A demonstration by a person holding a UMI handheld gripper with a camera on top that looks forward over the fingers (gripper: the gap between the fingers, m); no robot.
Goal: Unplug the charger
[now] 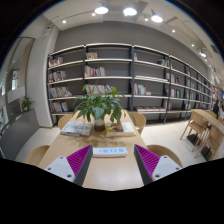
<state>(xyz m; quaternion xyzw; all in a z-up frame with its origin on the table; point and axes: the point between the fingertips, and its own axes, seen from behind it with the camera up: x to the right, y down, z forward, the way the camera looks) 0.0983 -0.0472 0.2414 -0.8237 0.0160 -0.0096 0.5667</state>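
Note:
A white power strip [110, 151] lies flat on a light wooden table [112, 170], just ahead of and between my two fingers. I cannot make out a charger or plug on it. My gripper [112, 162] is open and empty, its purple pads [79, 160] spread wide at either side, held above the table short of the strip.
A potted green plant [100, 105] stands at the table's far middle with books or papers [76, 127] around it. Chairs [139, 120] ring the table. Bookshelves [110, 75] line the back wall. More tables and chairs [205, 125] stand at the right.

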